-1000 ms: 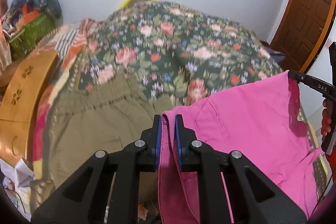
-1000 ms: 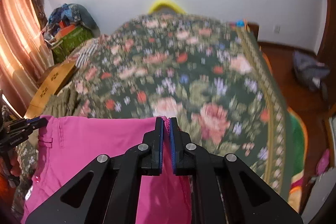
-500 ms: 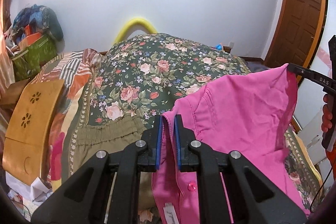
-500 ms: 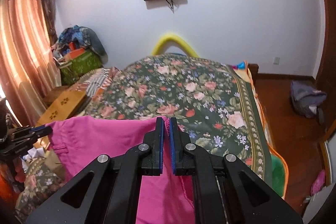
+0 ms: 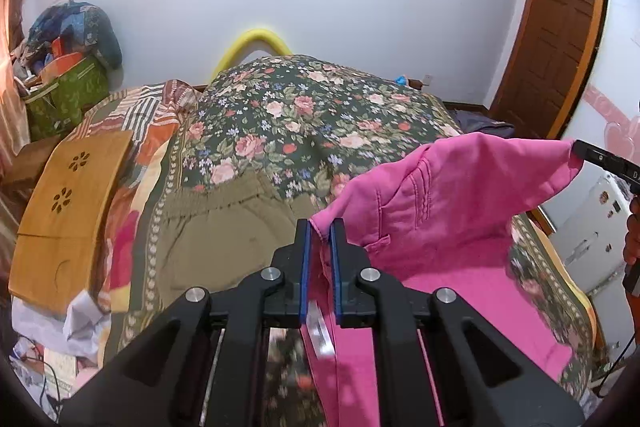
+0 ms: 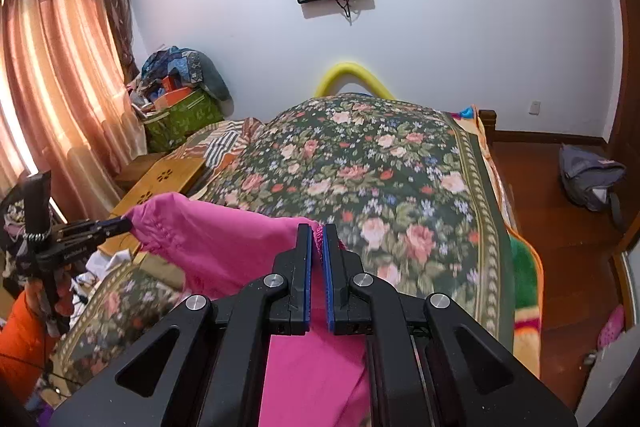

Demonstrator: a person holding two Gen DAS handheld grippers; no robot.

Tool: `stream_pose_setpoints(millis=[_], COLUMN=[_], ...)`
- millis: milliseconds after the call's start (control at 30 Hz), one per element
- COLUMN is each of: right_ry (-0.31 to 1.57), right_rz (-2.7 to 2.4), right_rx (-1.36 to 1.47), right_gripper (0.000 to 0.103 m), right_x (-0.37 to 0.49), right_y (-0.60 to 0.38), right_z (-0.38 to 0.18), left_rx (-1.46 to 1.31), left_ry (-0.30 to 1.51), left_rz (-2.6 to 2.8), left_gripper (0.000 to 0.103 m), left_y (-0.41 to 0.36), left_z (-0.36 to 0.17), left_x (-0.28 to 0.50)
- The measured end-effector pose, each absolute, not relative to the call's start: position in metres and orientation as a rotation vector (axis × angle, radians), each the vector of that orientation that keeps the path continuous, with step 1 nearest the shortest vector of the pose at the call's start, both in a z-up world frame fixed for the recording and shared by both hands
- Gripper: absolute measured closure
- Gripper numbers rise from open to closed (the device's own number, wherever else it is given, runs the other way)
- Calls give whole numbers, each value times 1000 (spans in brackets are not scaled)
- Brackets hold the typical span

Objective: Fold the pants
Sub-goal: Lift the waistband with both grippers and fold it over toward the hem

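Pink pants hang in the air between my two grippers, above the near end of a bed. My left gripper is shut on one corner of the waistband. My right gripper is shut on the other corner; it also shows in the left wrist view. The cloth sags between them and its lower part drapes on the bed. In the right wrist view the pants stretch left to my left gripper.
The bed has a dark floral cover. Olive-green pants lie on its near left part. A wooden lap tray rests at the left edge. A green bag, a wooden door, and a backpack on the floor surround the bed.
Both grippers have risen and tilted up with the pink pants, lifting the waistband clear of the bed. More wall and the screens have come into view.
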State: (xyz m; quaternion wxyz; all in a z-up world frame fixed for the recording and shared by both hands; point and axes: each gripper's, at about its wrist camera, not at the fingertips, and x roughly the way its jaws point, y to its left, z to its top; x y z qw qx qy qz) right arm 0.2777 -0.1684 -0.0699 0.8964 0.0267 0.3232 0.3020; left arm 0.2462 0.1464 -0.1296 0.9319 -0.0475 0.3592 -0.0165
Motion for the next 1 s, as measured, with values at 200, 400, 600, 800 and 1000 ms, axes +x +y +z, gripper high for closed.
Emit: stream_pose_setpoints(millis=[200, 400, 600, 800, 1000], right_ry=[689, 695, 734, 797, 877], right_rz=[640, 661, 667, 643, 605], right_rx=[50, 54, 53, 79, 108], right_gripper=[98, 98, 98, 98, 98], right_x=[234, 200, 165, 143, 122], right_y=[-176, -181, -186, -198, -208], right_z=[-73, -73, -93, -123, -157], left_rx=[-47, -3, 51, 25, -33], left_ry=[746, 739, 776, 834, 902], left_rz=[-40, -63, -76, -82, -59], left_gripper=[95, 96, 96, 96, 96], left_y=[134, 120, 102, 99, 106], left_z=[-131, -131, -151, -181, -216], left_x=[198, 160, 129, 107, 95])
